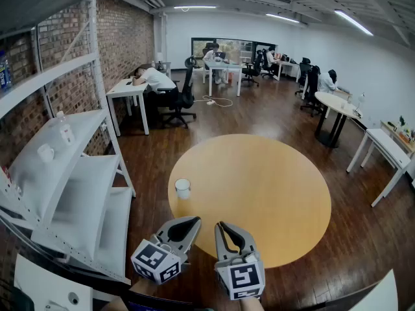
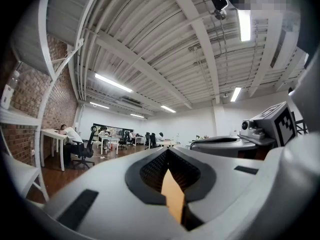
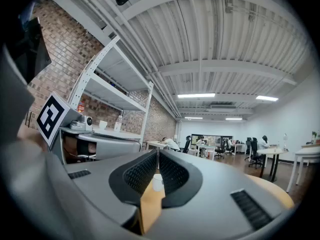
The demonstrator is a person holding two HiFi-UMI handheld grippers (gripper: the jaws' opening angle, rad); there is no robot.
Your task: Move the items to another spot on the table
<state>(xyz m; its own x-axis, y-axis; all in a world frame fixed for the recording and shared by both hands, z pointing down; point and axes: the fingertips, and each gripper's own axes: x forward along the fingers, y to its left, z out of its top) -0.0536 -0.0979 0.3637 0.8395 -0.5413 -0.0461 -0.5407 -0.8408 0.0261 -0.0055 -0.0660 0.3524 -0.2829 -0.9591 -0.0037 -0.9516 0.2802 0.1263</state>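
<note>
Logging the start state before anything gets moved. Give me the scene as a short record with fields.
table: round, wooden top
item: white cup, upright, near the table's left edge
left gripper: jaws together, nothing between them, apart from the cup
right gripper: jaws together, nothing between them, beside the left gripper
task state: cup not yet gripped
surroundings: white shelving left of the table

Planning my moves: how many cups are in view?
2. One white cup stands near the round table's left edge; a second cup sits on the white shelf at left. More may be hidden.
</note>
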